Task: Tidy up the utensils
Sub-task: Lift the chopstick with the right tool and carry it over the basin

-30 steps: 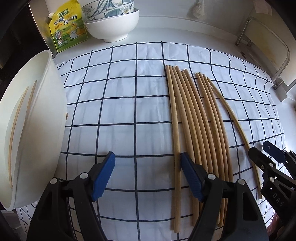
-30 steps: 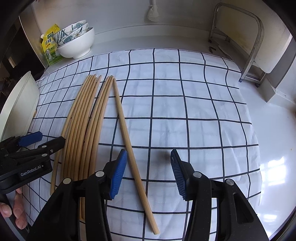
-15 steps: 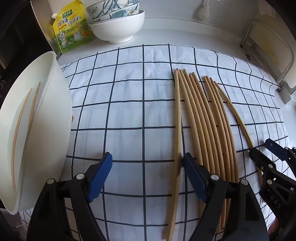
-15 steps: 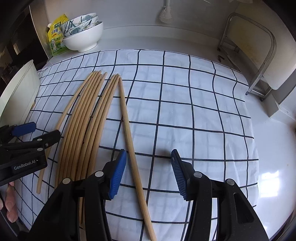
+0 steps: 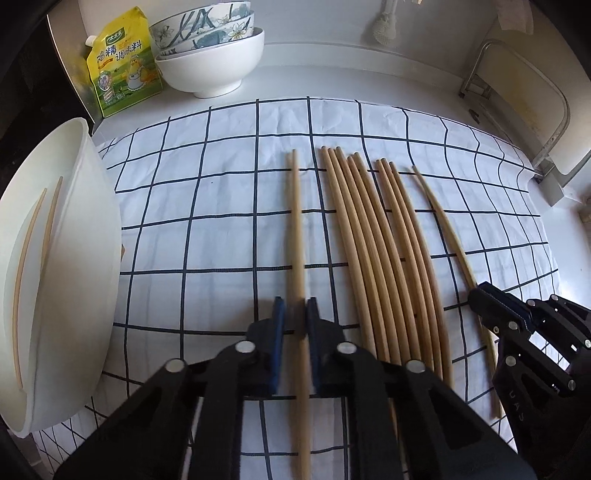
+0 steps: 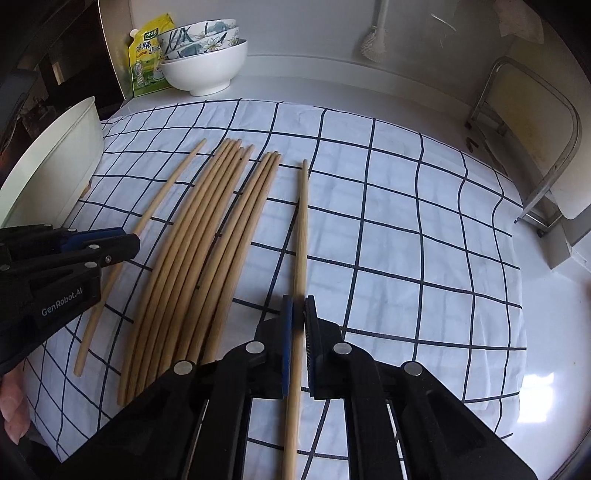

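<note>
Both jaws are closed, each pinching one chopstick. The left gripper (image 5: 294, 319) holds a long pale wooden chopstick (image 5: 295, 229) near the white plastic tub (image 5: 88, 258). The right gripper (image 6: 297, 321) holds another wooden chopstick (image 6: 302, 229), right of the row on the checked cloth (image 6: 406, 221). A thin round stick may pivot or slip when lifted.

A white counter (image 6: 535, 332) under a checked cloth (image 6: 406, 221) — pale wall (image 6: 295, 26) behind, glare at right.
</note>
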